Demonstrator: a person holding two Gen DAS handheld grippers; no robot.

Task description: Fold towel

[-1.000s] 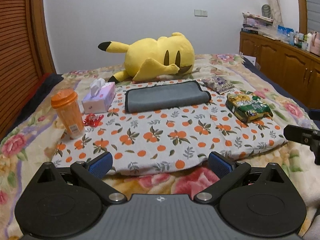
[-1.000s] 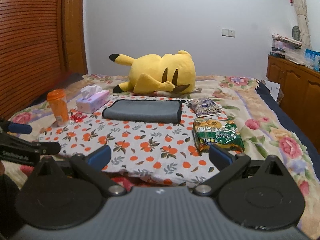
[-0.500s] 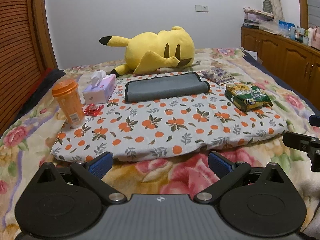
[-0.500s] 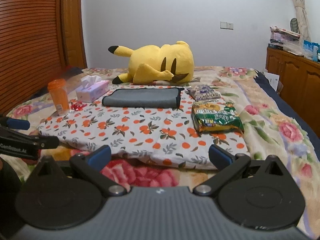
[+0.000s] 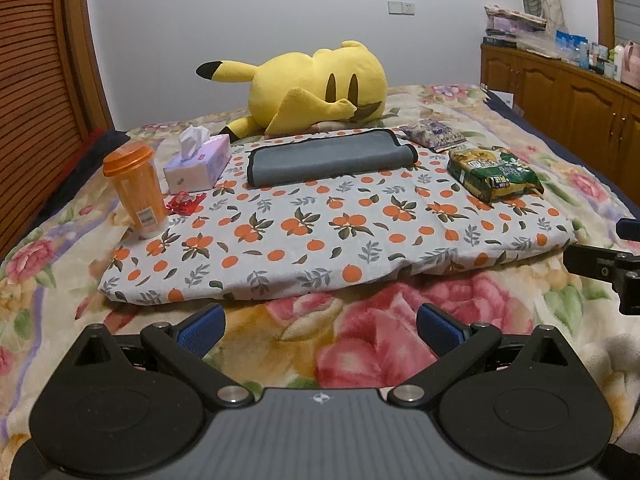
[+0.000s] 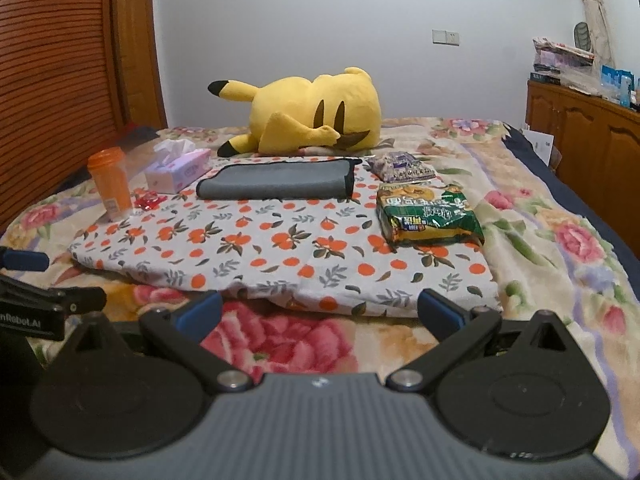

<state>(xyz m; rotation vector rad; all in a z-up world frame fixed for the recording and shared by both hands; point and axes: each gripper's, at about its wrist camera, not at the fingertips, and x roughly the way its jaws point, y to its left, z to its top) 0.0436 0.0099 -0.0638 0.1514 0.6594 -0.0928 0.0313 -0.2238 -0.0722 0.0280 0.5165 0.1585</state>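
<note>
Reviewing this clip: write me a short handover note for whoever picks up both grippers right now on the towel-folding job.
Left gripper: open, empty, hovering over the floral blanket short of the near edge of the orange-print cloth.
Right gripper: open, empty, at about the same standoff.
The grey towel with black trim lies at the far side of that cloth, in front of the yellow plush toy, already folded into a long, narrow, layered rectangle.
Neighbours: pink tissue box and orange plastic tumbler to its left, green snack packet to its right.
Done: the towel looks folded; nothing is held.
Left: perhaps only checking it; any further fold is your call.
</note>
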